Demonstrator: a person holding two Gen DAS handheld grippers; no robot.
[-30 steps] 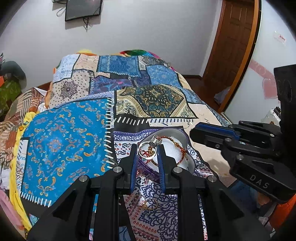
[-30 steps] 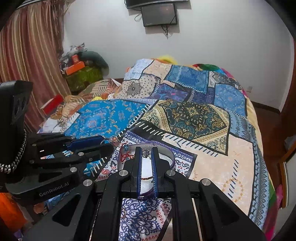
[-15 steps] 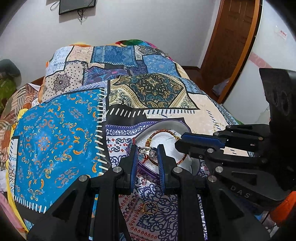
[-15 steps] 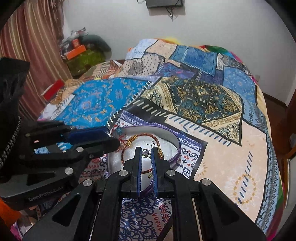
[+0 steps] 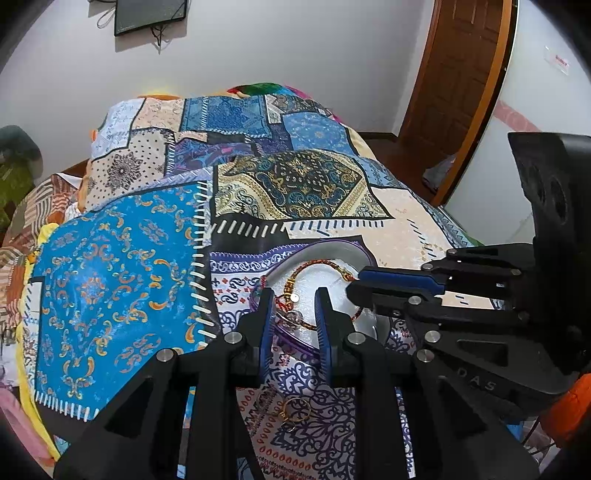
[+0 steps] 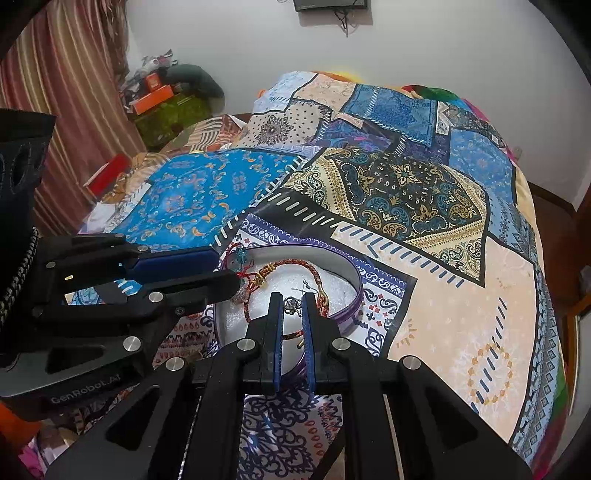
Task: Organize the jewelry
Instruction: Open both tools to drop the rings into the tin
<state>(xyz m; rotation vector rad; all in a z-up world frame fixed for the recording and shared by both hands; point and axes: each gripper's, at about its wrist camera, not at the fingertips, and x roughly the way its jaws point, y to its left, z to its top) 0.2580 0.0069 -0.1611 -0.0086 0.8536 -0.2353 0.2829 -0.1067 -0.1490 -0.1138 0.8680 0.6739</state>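
Grippers first: the left gripper (image 5: 294, 295), black with blue pads, hangs over the near rim of the round purple-rimmed jewellery tray (image 5: 291, 341), its two fingers parted with a clear gap and nothing gripped between them. Right under that gap sits a small silver charm (image 5: 293, 315) on the white foam lining. The right gripper (image 6: 293, 300) comes in from the other side, its jaws narrowly apart, a small silver earring (image 6: 289, 305) lying in the slot between them; whether the pads actually touch it, I cannot tell. Inside the tray curls a red-and-gold braided cord bracelet (image 6: 291, 264), and a red thread bracelet with a teal bead (image 6: 241, 254) drapes over the far left rim. Nearer the person, outside the tray, thin gold rings (image 5: 295, 408) lie on the patchwork bedspread (image 5: 122, 280), which covers the whole bed. Beyond that, a brown wooden door (image 5: 458, 74) stands on the right, and a dark wall-mounted screen (image 5: 149, 14) hangs high on the white wall.
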